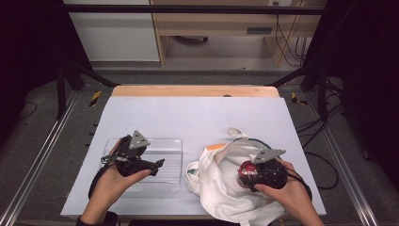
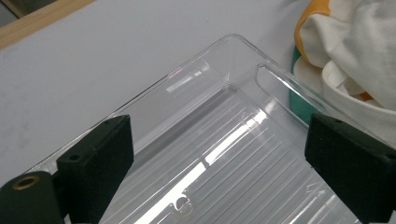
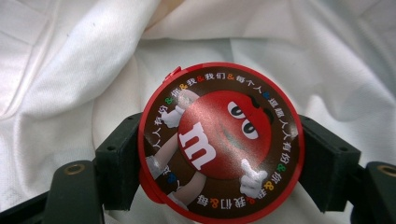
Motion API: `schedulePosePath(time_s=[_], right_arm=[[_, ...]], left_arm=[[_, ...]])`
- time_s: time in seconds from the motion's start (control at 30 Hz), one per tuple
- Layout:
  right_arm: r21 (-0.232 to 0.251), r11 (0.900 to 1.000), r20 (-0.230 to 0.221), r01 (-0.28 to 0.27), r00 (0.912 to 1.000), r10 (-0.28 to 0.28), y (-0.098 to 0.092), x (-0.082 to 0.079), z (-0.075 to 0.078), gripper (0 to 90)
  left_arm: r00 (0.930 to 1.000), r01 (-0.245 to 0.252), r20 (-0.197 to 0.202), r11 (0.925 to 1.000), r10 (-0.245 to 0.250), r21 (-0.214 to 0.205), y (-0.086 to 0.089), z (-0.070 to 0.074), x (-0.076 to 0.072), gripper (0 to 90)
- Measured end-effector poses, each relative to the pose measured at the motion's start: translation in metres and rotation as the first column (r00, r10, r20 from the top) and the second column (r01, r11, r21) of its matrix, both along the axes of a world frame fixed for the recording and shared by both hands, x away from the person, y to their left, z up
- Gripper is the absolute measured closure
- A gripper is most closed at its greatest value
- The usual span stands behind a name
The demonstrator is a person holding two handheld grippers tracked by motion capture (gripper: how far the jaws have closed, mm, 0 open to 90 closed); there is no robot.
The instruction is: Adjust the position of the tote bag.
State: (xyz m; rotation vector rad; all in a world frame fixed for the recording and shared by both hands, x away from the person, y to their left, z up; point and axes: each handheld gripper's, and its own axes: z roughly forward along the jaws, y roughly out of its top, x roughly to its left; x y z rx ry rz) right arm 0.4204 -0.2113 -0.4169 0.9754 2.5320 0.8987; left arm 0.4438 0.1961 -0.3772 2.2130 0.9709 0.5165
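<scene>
Right claw (image 3: 219, 158) is gripping a round red candy tub (image 3: 219, 140), jaws pressing on both its sides, lid facing the camera with a red cartoon candy figure and a ring of print. In the high view the tub (image 1: 248, 173) is sitting over the white cloth bag (image 1: 221, 183), near the desk's front edge toward the right corner. Bag is crumpled, with an orange and a teal thing poking out at its left side.

Left claw (image 2: 219, 154) is standing open, nothing between the jaws, hovering over the clear plastic tray (image 2: 224, 140). Tray (image 1: 171, 162) is lying near the front-left part of the desk, just beside the bag, ribbed bottom, nothing in it.

Desk (image 1: 197, 117) is wearing a pale grey-white cover; bare wooden strip is showing along the far edge. Middle and far half are carrying nothing.

Room: grey floor around, metal rails running along both sides, black frame posts at the far corners, cables trailing on the right floor, light wood furniture and a white cabinet at the back. Sides are dark.
</scene>
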Motion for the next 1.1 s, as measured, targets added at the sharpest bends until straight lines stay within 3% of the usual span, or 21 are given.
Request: schedulePosePath(time_s=[0.33,0.57,0.8,1.1], right_arm=[[0.010,0.9996,0.028,0.028,0.9992,-0.028,0.000,0.001,0.015,26.0],[0.015,0.9996,0.070,0.025,0.9972,-0.026,0.003,-0.003,0.037,26.0],[0.044,0.9984,0.094,0.037,0.9947,-0.041,0.010,-0.005,0.062,26.0],[0.026,0.9993,0.144,0.027,0.9890,-0.031,0.032,-0.002,0.093,26.0]], left_arm=[[0.9989,-0.010,-0.045,0.9998,0.011,0.018,0.004,-0.006,0.011,8.3],[0.9976,-0.016,-0.067,0.9996,0.017,0.022,0.010,-0.008,0.017,8.3],[0.9982,-0.006,-0.059,0.9992,0.008,0.039,0.014,-0.009,0.021,8.6],[0.9980,-0.025,-0.057,0.9986,0.028,0.046,0.022,-0.013,0.018,8.7]])
